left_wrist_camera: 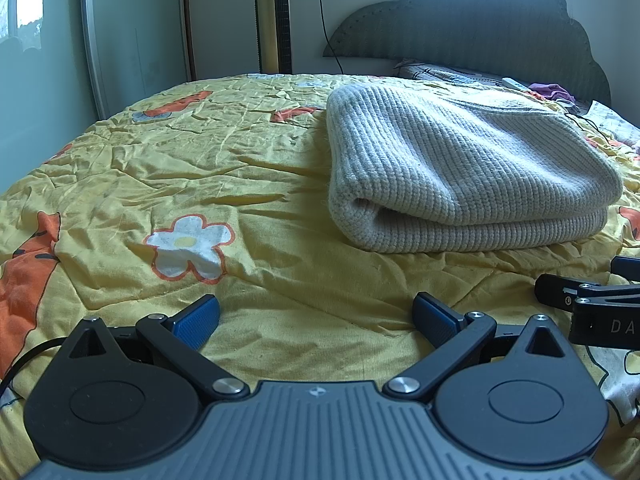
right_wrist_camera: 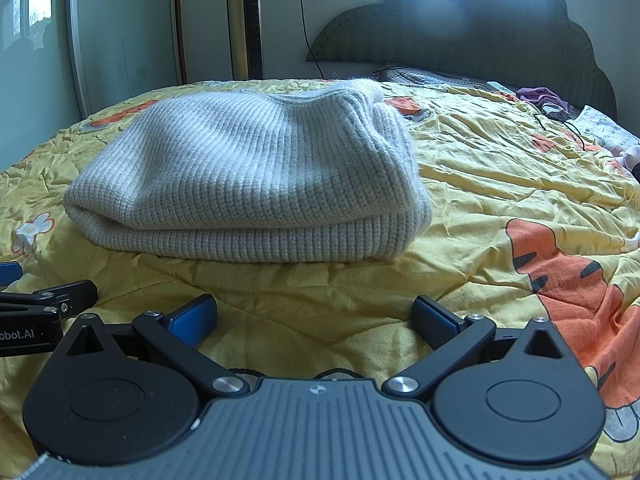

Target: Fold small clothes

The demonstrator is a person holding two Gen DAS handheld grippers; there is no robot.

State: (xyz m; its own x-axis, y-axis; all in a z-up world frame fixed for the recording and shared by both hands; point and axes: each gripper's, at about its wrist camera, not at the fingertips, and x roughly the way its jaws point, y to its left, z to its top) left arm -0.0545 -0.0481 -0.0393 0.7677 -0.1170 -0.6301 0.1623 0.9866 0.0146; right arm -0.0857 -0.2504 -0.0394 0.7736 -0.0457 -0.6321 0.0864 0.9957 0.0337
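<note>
Left wrist view, my left gripper (left_wrist_camera: 316,318): low over the yellow quilt (left_wrist_camera: 240,184), jaws spread wide, nothing between the blue pads (left_wrist_camera: 198,320).
Left wrist view, sweater (left_wrist_camera: 460,172): I see a grey ribbed knit folded into a thick bundle, lying flat on the quilt ahead and to the right of my left gripper, apart from it.
Left wrist view, right gripper (left_wrist_camera: 588,304): only a black part shows, at the right edge, near the sweater's front corner.
Left wrist view, headboard (left_wrist_camera: 480,20): dark and scalloped, beyond the sweater.
Right wrist view, my right gripper (right_wrist_camera: 314,318): low over the quilt (right_wrist_camera: 480,184), jaws wide apart and empty.
Right wrist view, sweater (right_wrist_camera: 248,184): folded, ahead and to the left of my right gripper, not touching it.
Right wrist view, left gripper (right_wrist_camera: 40,312): its black side shows at the left edge, in front of the sweater.
Right wrist view, tower fan (right_wrist_camera: 244,20): upright against the wall behind the sweater.
</note>
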